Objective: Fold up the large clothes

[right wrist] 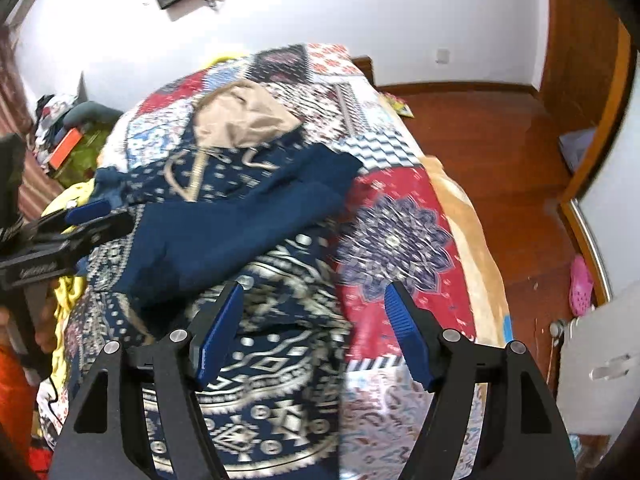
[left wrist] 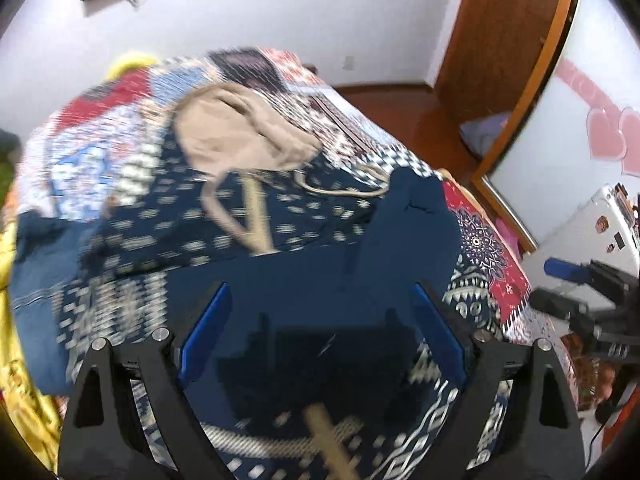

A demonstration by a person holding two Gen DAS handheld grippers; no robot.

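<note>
A large navy hooded garment point(left wrist: 312, 280) with white pattern, plain navy sleeves and a beige hood lining point(left wrist: 236, 128) lies spread on the bed; it also shows in the right wrist view point(right wrist: 240, 232). My left gripper point(left wrist: 320, 296) is open just above the plain navy sleeve, holding nothing. My right gripper point(right wrist: 316, 296) is open above the patterned hem point(right wrist: 272, 340), near the garment's right edge, holding nothing. The left gripper point(right wrist: 86, 214) also shows at the left of the right wrist view, and the right gripper point(left wrist: 568, 272) at the right of the left wrist view.
The bed carries a patchwork quilt point(right wrist: 400, 208) of red, blue and white. Yellow cloth point(left wrist: 24, 380) lies at the bed's left. A wooden floor point(right wrist: 500, 148), a wooden door point(left wrist: 500, 32), a white appliance point(right wrist: 596, 360) and pink slippers point(right wrist: 580, 284) are to the right.
</note>
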